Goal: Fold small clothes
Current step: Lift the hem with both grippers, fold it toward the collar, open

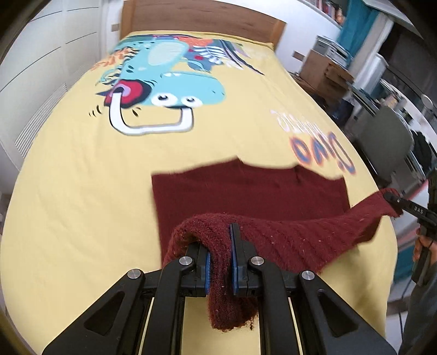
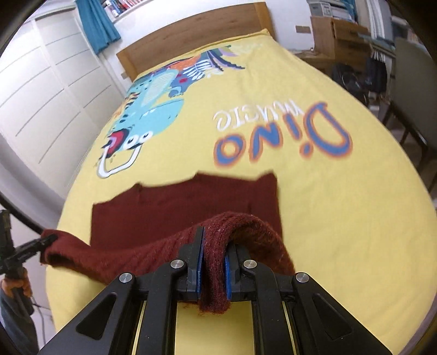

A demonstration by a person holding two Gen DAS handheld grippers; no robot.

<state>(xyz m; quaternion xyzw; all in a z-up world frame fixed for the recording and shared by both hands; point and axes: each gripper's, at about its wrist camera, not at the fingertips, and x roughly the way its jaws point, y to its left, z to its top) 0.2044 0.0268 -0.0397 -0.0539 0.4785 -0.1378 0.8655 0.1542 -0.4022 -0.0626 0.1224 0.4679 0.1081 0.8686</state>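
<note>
Item: dark red knit garment (image 1: 245,191), lying on the yellow dinosaur-print bedspread (image 1: 82,191) of the bed, far part flat, near edge lifted off the cover.
My left tongs (image 1: 220,262): clamped on the near edge's left corner, fabric bunched between the blue pads (image 1: 234,254).
My right tongs (image 2: 212,259): clamped on the right corner likewise; the hem hangs slack between the two.
Background: wooden headboard (image 1: 202,13), white cupboards (image 2: 41,95), cardboard box (image 1: 319,68).
</note>
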